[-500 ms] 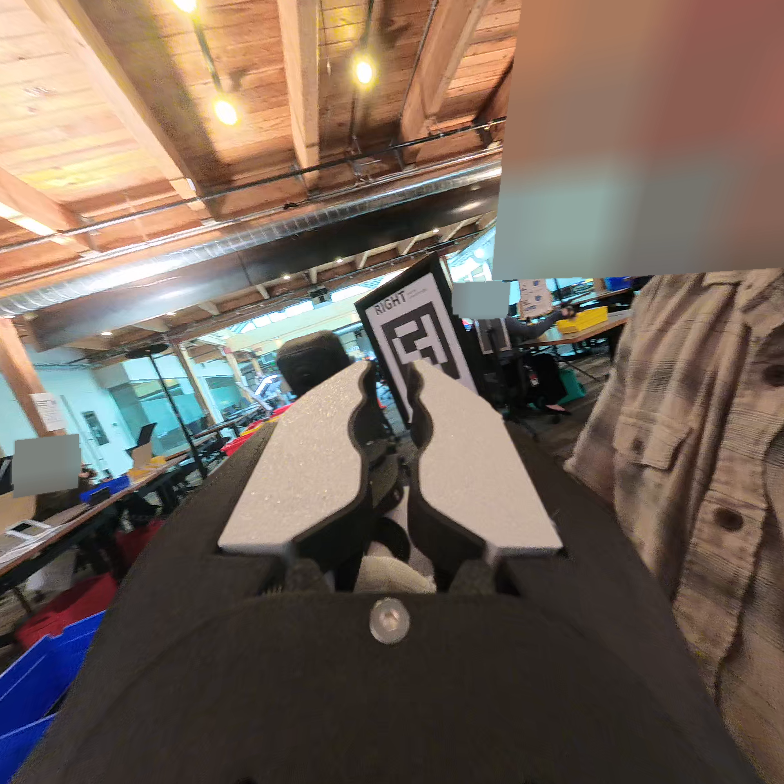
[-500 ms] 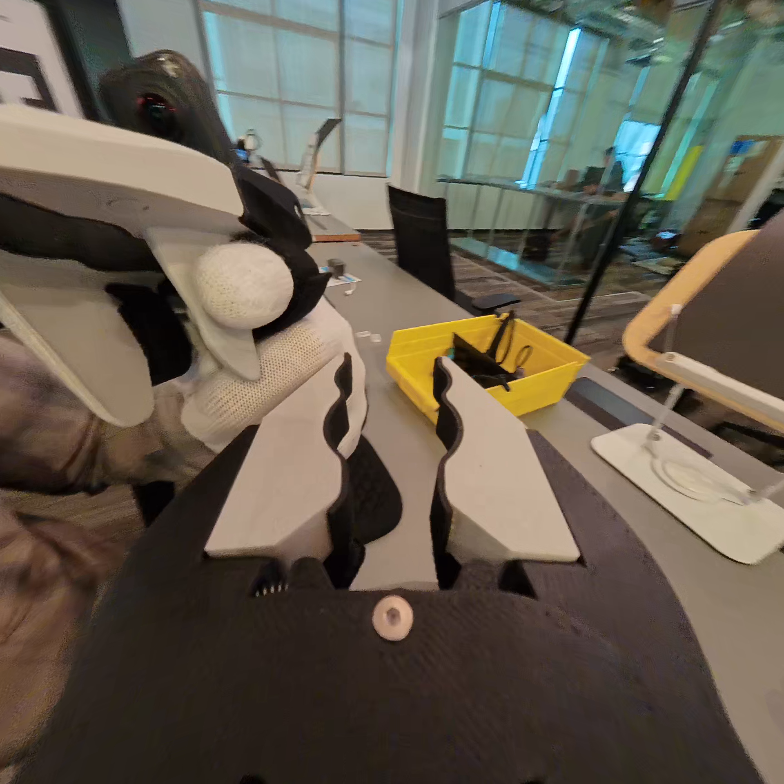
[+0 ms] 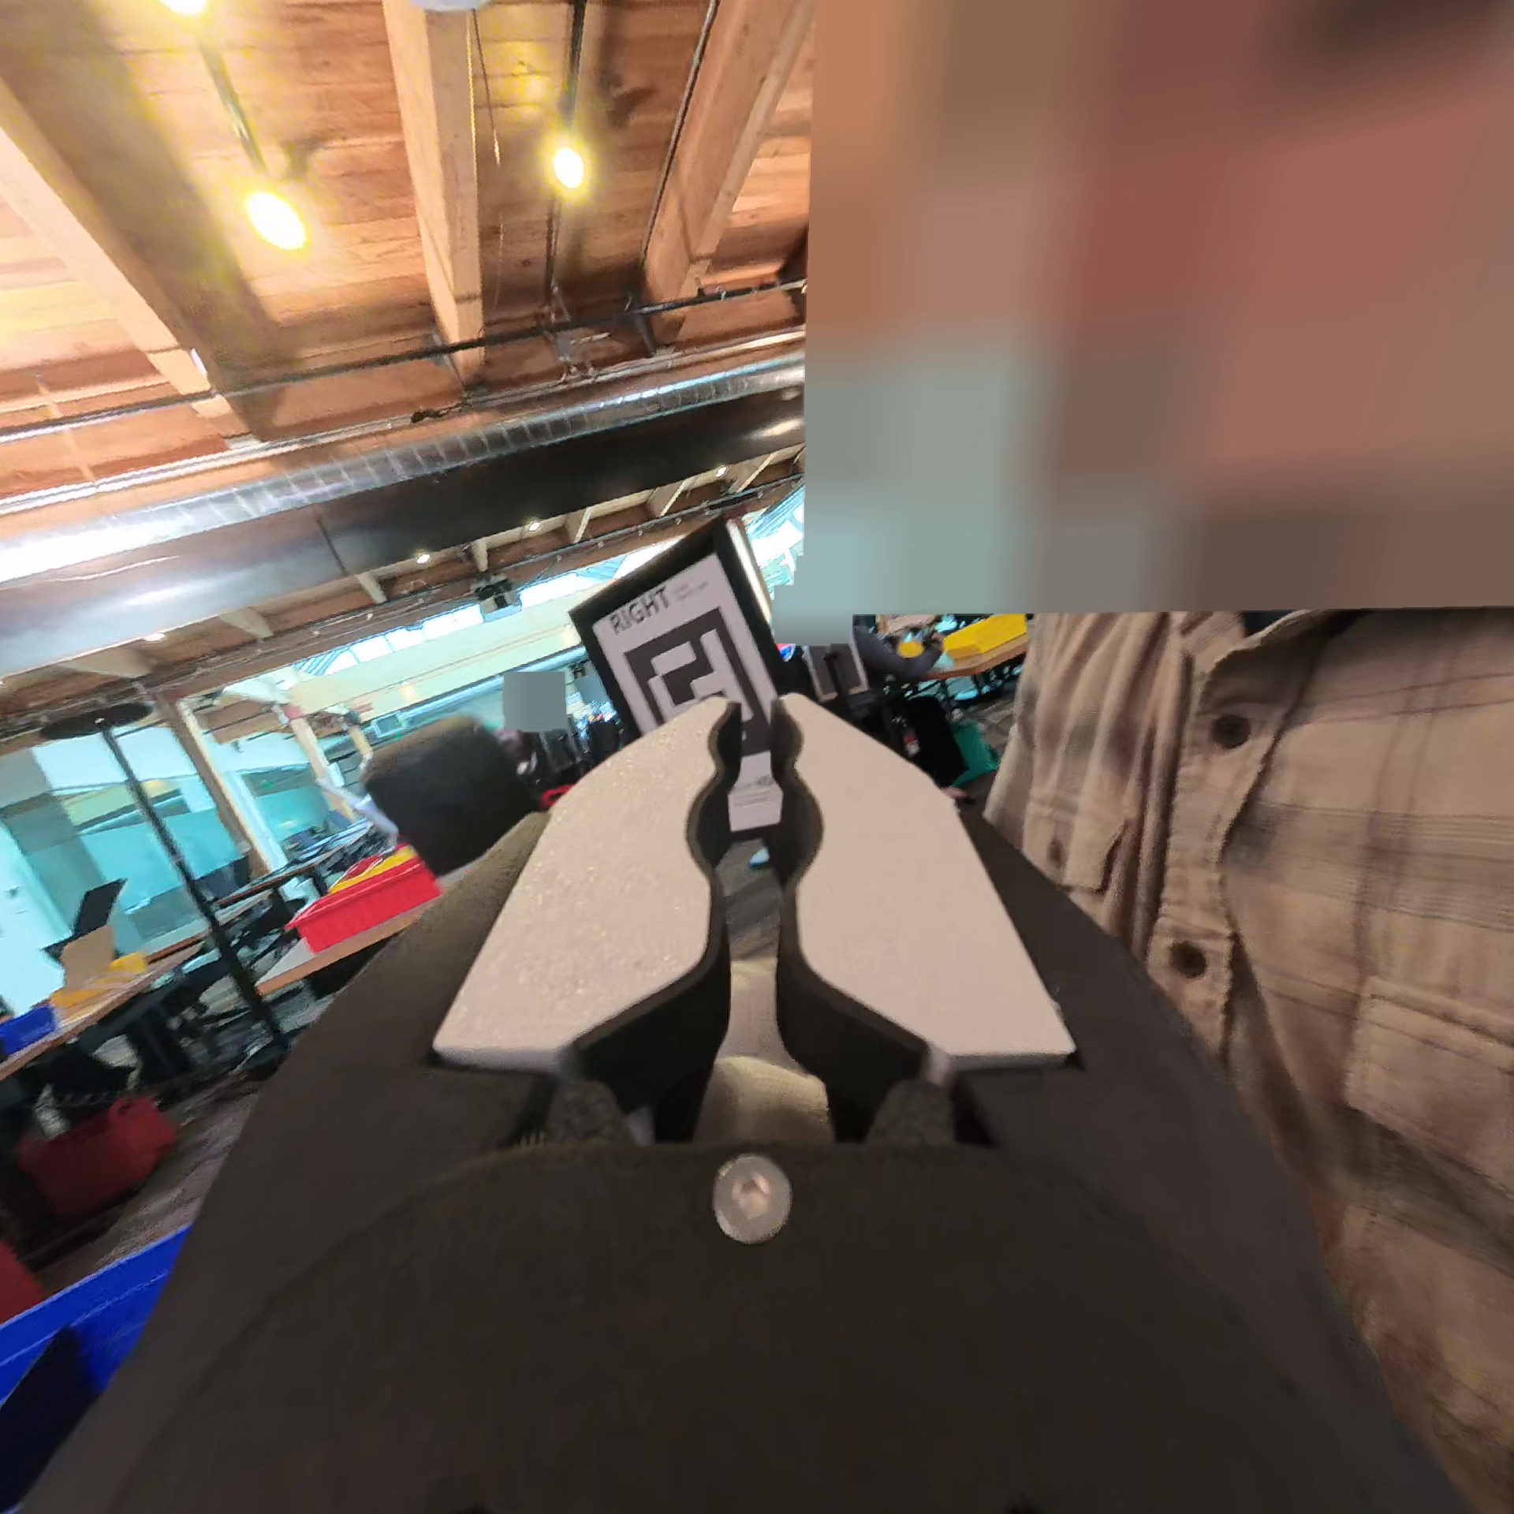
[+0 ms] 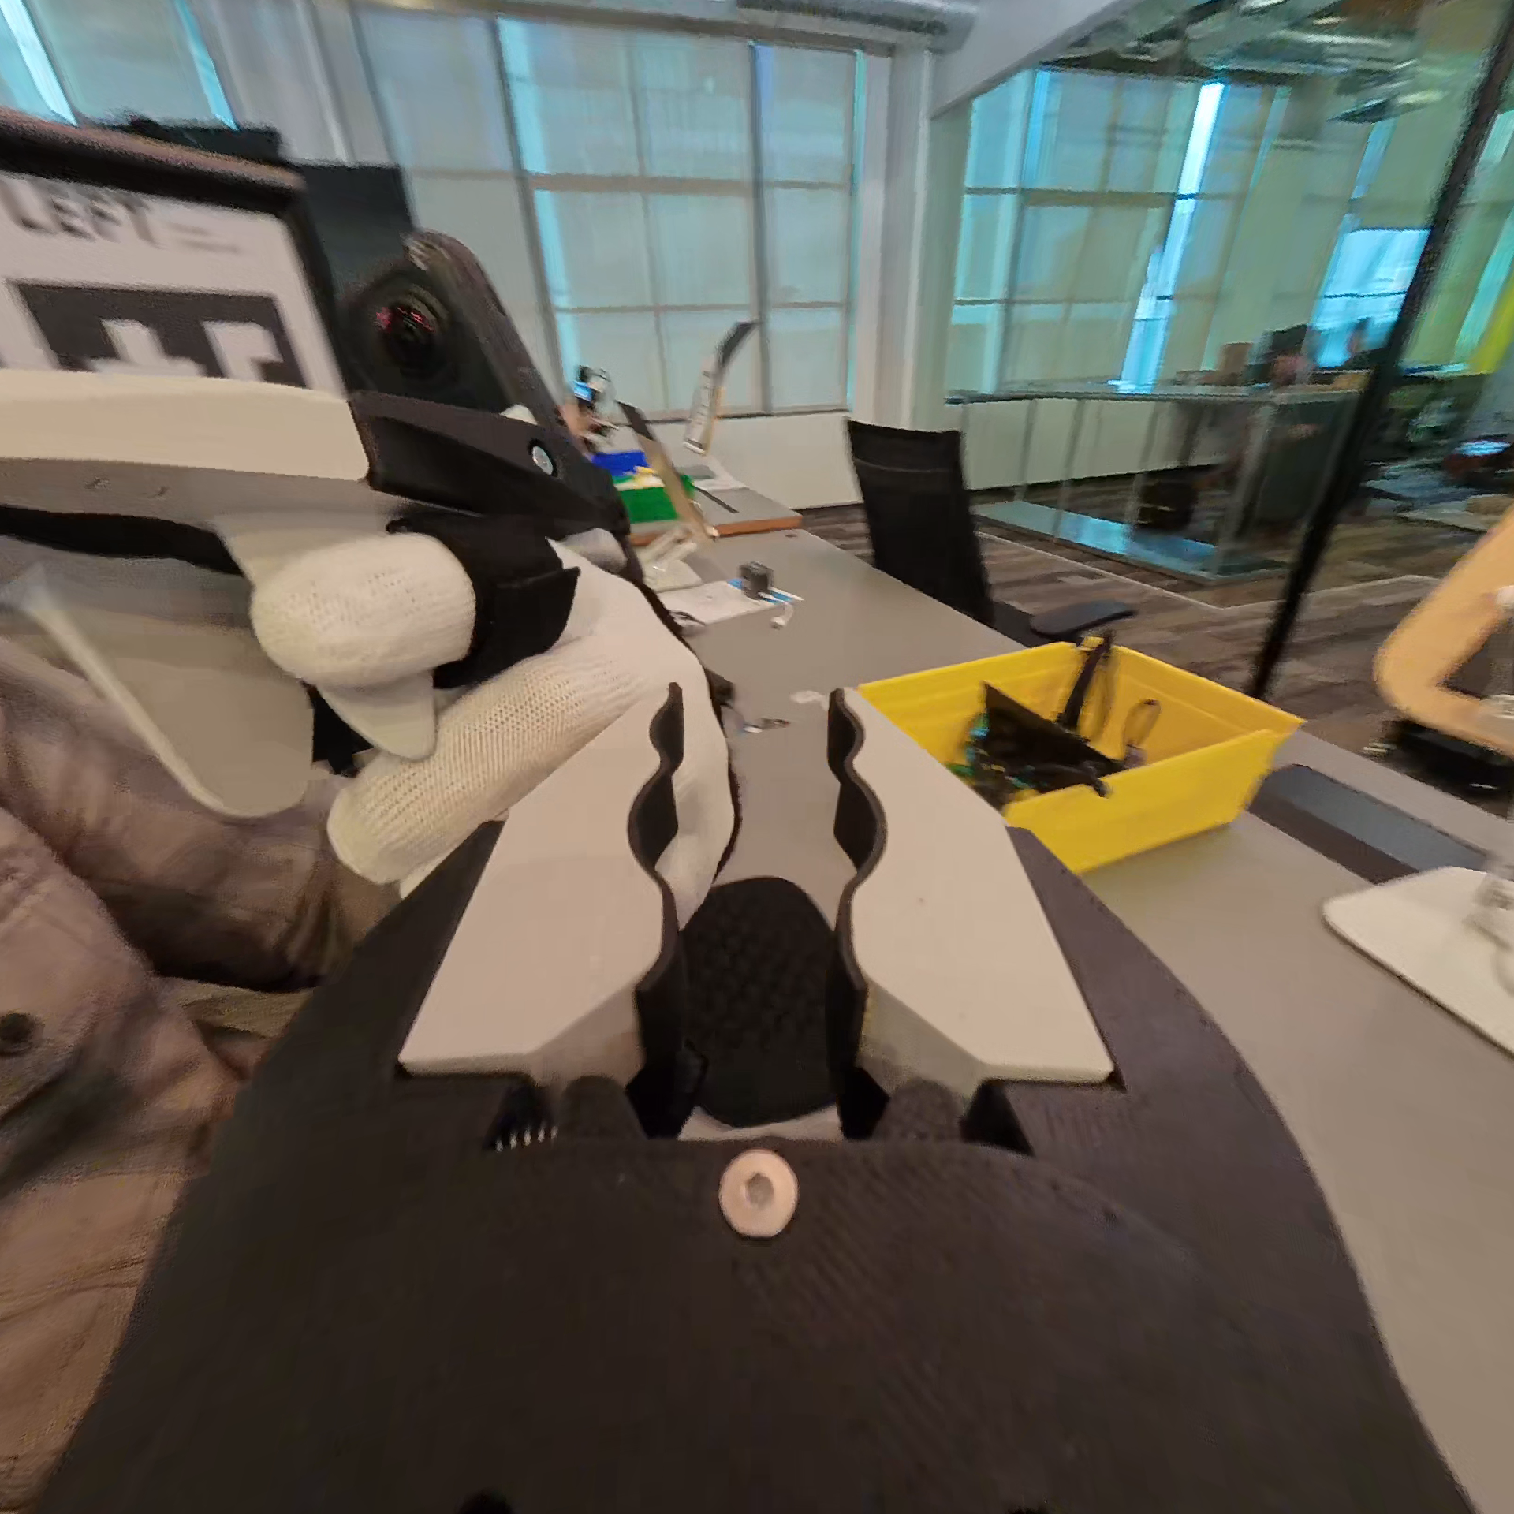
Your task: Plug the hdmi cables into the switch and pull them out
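Observation:
No HDMI cable end or switch shows clearly in either view. My left gripper (image 3: 755, 721) points up toward the wooden ceiling, its jaws almost together with nothing between them. The right gripper's marker board (image 3: 680, 655) stands just beyond it. My right gripper (image 4: 754, 704) is open and empty, held above the grey table (image 4: 1229, 1024). A white-gloved hand (image 4: 524, 737) holds the left gripper's body and camera (image 4: 418, 319) close on its left. A yellow bin (image 4: 1147, 811) ahead to the right holds black cables (image 4: 1032, 745) of a kind I cannot tell.
A person's plaid shirt (image 3: 1270, 901) fills the right of the left wrist view. A white flat stand base (image 4: 1425, 942) lies on the table at right. A black chair (image 4: 909, 491) stands behind the table. Blue (image 3: 82, 1344) and red (image 3: 360, 909) bins sit lower left. The grippers' ends are close to 15 centimeters from one another.
The left gripper's jaws have narrowed. The right gripper has turned a little left, so the yellow bin sits farther right in its view. Its jaws stay equally open.

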The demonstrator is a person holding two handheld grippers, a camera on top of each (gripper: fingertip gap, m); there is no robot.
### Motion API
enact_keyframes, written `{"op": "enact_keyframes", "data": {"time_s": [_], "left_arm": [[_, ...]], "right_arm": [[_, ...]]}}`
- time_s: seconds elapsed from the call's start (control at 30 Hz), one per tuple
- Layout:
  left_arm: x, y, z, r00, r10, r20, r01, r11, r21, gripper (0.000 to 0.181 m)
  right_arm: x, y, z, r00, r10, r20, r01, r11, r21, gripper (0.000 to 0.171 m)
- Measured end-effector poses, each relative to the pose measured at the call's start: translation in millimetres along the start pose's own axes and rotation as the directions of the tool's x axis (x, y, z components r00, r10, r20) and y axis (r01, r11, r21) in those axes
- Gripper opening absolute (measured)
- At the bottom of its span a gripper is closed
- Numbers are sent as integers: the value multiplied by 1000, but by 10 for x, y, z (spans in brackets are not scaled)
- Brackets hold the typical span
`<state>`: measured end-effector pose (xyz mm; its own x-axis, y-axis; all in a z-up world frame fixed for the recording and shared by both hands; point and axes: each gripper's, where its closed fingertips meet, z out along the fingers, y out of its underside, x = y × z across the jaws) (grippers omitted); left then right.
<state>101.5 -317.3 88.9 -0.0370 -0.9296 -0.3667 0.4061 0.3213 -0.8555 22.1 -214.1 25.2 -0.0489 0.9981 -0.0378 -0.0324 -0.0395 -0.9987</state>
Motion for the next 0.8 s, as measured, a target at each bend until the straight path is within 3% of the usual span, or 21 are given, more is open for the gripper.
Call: {"op": "enact_keyframes", "data": {"time_s": [0.13,0.3,0.4,0.5,0.6,0.8], "left_arm": [[242,-220,-84,991,-75,-112,80,996,41,8],[296,-311,-150,996,-58,-69,60,998,24,11],[323,-334,-181,999,-26,-34,26,1000,0,13],[391,-290,-145,998,-49,-44,49,999,-13,14],[400,-302,-152,999,-37,-14,37,999,-18,14],[311,-284,-243,997,10,76,-4,997,-71,15]], "right_arm": [[-189,-34,61,985,3,173,-11,999,44,18],[-414,-96,108,933,-21,361,-6,997,75,13],[-423,-203,89,897,24,442,-80,991,108,25],[-538,-138,185,862,34,506,-71,996,55,33],[-586,-135,275,842,63,536,-103,994,46,30],[-601,-136,448,892,-33,451,3,998,66,21]]}}
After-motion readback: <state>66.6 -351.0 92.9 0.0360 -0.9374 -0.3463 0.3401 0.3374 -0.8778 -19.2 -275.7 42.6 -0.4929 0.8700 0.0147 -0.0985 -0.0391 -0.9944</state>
